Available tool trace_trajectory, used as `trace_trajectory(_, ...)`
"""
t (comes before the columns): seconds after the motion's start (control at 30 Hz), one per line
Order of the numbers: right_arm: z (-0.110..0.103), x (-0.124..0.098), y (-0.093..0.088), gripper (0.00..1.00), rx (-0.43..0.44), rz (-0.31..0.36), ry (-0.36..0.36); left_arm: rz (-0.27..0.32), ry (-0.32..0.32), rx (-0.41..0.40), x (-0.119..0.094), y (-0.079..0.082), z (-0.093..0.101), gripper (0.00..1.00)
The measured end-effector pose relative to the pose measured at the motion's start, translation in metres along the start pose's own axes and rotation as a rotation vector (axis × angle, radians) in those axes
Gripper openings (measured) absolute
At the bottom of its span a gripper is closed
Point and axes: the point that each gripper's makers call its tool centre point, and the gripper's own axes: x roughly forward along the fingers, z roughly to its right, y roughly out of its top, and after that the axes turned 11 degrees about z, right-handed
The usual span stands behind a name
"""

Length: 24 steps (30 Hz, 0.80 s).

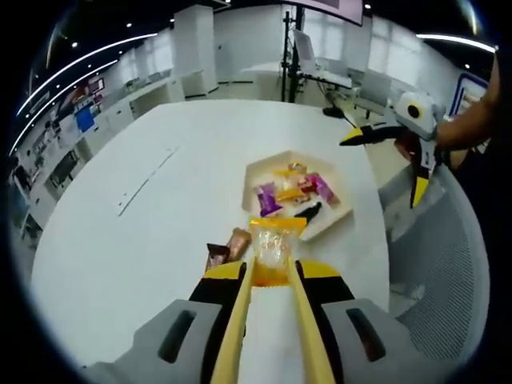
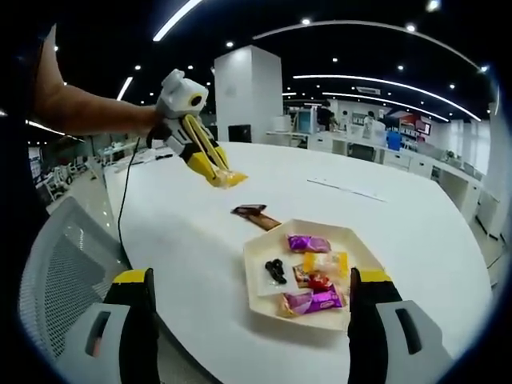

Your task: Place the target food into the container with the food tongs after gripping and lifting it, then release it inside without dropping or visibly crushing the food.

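Observation:
My left gripper is shut on yellow food tongs. The tong tips pinch a clear packet of yellow food, held above the white table just short of the white hexagonal container. In the right gripper view the left gripper holds the tongs and packet in the air, beyond the container. Purple, yellow and red packets and a small black item lie in the container. My right gripper is open and empty, with its jaws wide either side of the container; it also appears raised at the right.
Two brown packets lie on the table beside the container. A grey mesh chair stands at the table's near edge. A black cable hangs from the left gripper. A person's arm holds it.

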Motion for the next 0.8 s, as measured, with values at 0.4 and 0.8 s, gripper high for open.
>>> trace_trajectory(0.4,-0.001,0.000,0.000,0.99,-0.003,-0.003,0.002,0.002,-0.035,0.029,0.021,0.010,0.006,0.21)
trace_trajectory(0.8,0.001,0.000,0.000,0.98,0.002,0.002,-0.006,0.000,-0.068,0.055,0.049,0.023,0.012,0.21)
